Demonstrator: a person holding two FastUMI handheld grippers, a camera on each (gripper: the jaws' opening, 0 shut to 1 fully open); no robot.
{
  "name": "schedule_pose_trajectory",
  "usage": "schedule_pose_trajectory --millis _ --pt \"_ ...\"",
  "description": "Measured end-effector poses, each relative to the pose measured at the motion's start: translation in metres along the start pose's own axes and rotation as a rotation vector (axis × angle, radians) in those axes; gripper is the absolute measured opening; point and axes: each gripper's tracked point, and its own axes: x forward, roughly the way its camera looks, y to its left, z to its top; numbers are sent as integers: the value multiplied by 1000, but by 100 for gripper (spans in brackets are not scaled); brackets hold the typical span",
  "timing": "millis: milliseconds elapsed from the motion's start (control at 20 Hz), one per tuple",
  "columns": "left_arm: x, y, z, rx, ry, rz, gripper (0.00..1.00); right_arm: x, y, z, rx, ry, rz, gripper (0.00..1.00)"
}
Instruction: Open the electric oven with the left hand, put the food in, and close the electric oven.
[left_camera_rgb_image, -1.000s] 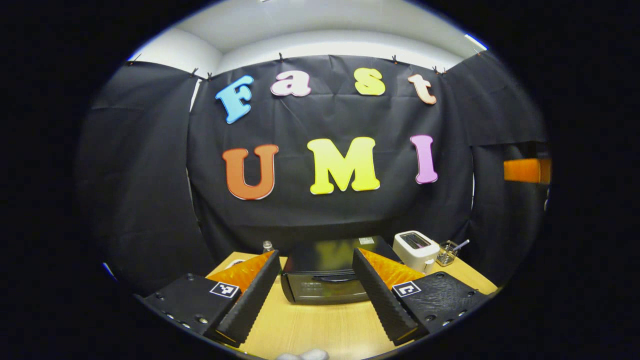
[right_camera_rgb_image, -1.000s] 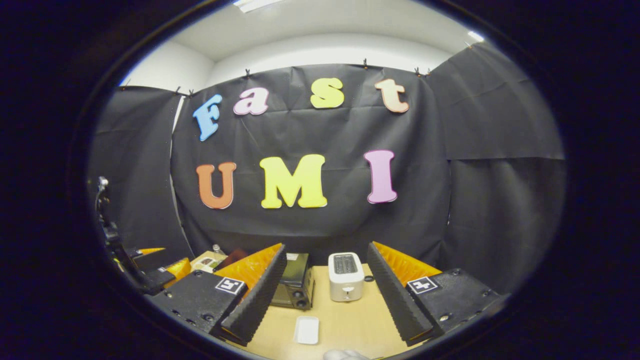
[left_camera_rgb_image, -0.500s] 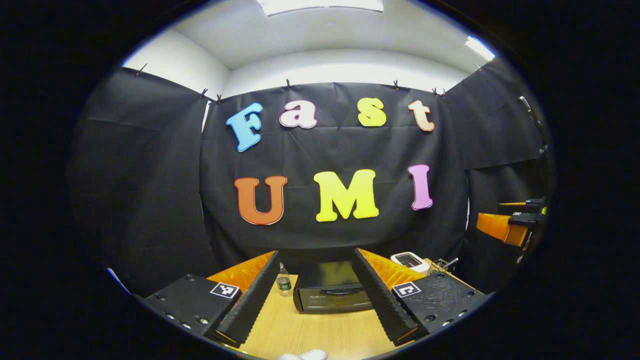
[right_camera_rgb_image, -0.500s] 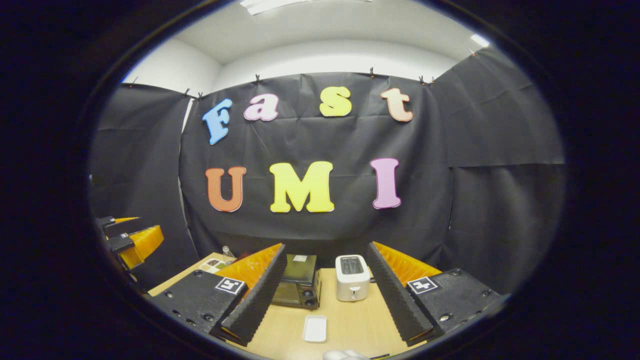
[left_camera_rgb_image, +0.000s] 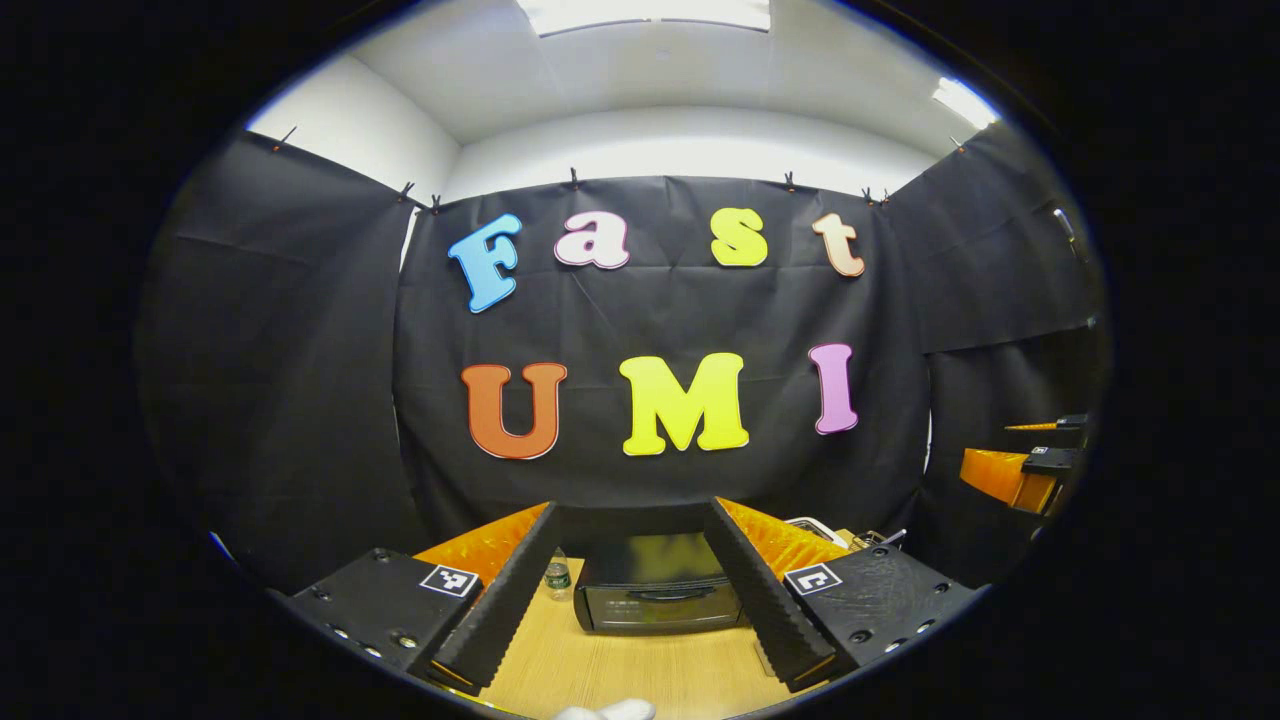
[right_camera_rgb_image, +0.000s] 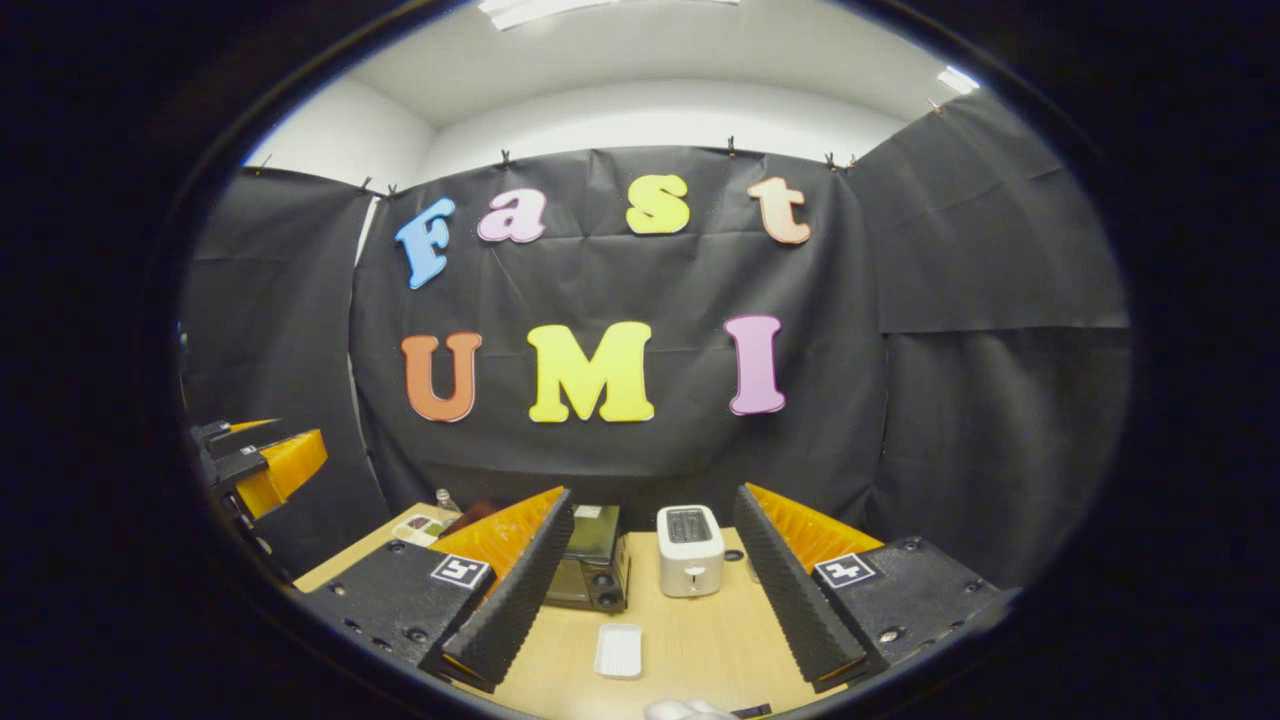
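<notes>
While its door is shut: the electric oven (left_camera_rgb_image: 655, 595) sits on the tabletop (left_camera_rgb_image: 620, 670), a black box with a dark handle across the top of its front.
Oven in the left gripper view: straight ahead, framed between that gripper's two fingers.
Oven in the right gripper view: the same oven (right_camera_rgb_image: 590, 560) stands left of centre, partly behind the left-hand finger, with knobs low on its near corner.
Left gripper (left_camera_rgb_image: 630, 575): fingers spread wide, nothing between them, held above the tabletop short of the oven.
Left gripper from the other side: it shows at the left edge of the right gripper view (right_camera_rgb_image: 262, 462), orange and black, up in the air.
Right gripper (right_camera_rgb_image: 652, 560): fingers spread wide, holding nothing, over the near tabletop.
Right gripper seen from the left gripper view: at the far right edge (left_camera_rgb_image: 1022, 468), raised, well apart from the oven.
White tray (right_camera_rgb_image: 618, 650): flat on the tabletop in front of the oven, between the right gripper's fingers; whether it holds anything cannot be told.
Toaster (right_camera_rgb_image: 688, 550): white, just right of the oven.
Bottle (left_camera_rgb_image: 556, 575): small, clear, standing left of the oven.
</notes>
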Motion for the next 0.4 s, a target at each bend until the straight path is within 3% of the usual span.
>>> schedule_pose_trajectory --millis 100,150,400 --pt "2 -5 0 4 -2 -6 95 0 -4 2 -2 -5 -6 95" --pt "2 -7 0 8 0 -6 95 1 -6 3 -3 -8 -8 100" --pt "3 -6 2 8 -2 -3 95 4 -2 7 -5 -21 3 95"
